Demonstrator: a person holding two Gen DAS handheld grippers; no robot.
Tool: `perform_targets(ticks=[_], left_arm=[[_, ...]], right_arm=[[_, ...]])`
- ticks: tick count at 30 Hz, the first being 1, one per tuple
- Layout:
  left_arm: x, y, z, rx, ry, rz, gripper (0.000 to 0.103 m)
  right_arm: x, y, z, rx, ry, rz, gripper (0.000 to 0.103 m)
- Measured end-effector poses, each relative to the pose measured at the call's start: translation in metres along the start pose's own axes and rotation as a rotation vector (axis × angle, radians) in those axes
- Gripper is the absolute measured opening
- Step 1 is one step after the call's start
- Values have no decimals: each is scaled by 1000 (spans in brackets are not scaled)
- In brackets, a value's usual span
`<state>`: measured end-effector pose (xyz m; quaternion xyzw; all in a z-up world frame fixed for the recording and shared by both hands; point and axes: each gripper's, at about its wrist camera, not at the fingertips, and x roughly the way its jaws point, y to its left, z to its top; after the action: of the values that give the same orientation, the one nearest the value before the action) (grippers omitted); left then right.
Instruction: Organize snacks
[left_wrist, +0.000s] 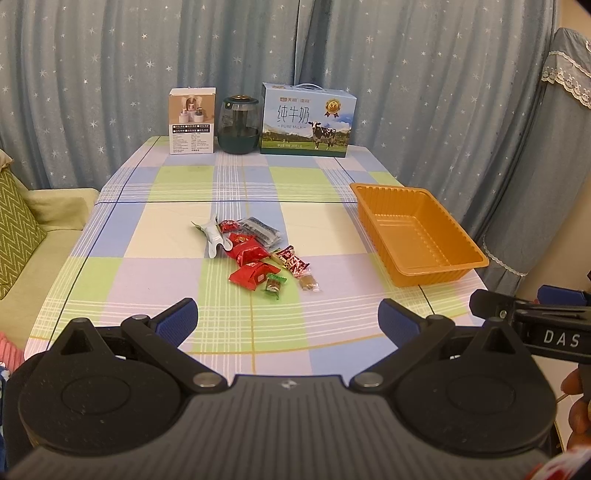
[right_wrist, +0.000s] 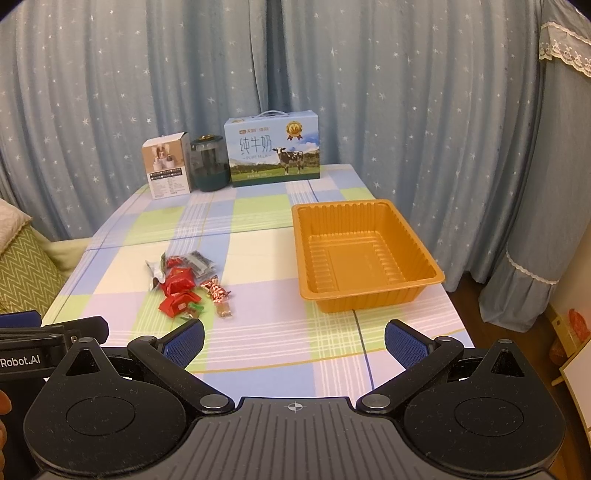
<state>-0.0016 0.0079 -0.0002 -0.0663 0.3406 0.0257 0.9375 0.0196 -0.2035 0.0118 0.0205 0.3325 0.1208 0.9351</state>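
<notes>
A small heap of wrapped snacks (left_wrist: 255, 253) lies mid-table on the checked cloth: red packets, a white pouch, a dark packet, a green candy and a brown one. The same snack heap (right_wrist: 186, 286) shows left of centre in the right wrist view. An empty orange plastic tray (left_wrist: 417, 232) sits to the right of the heap, also seen as the orange tray (right_wrist: 364, 254). My left gripper (left_wrist: 288, 319) is open, hovering short of the snacks near the table's front edge. My right gripper (right_wrist: 294, 341) is open too, nothing between its fingers, short of the tray.
At the table's far edge stand a white product box (left_wrist: 192, 120), a dark green jar (left_wrist: 238, 125) and a blue milk carton (left_wrist: 306, 120). Starred curtains hang behind. A sofa with a green cushion (left_wrist: 16, 225) lies to the left. The table (left_wrist: 166, 236) drops off right of the tray.
</notes>
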Motion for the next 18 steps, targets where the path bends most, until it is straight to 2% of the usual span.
perform_targets(ticks=[18], left_arm=[[0,0,-1,1,-1,-1,103]], right_arm=[[0,-1,-1,0,2,1,103]])
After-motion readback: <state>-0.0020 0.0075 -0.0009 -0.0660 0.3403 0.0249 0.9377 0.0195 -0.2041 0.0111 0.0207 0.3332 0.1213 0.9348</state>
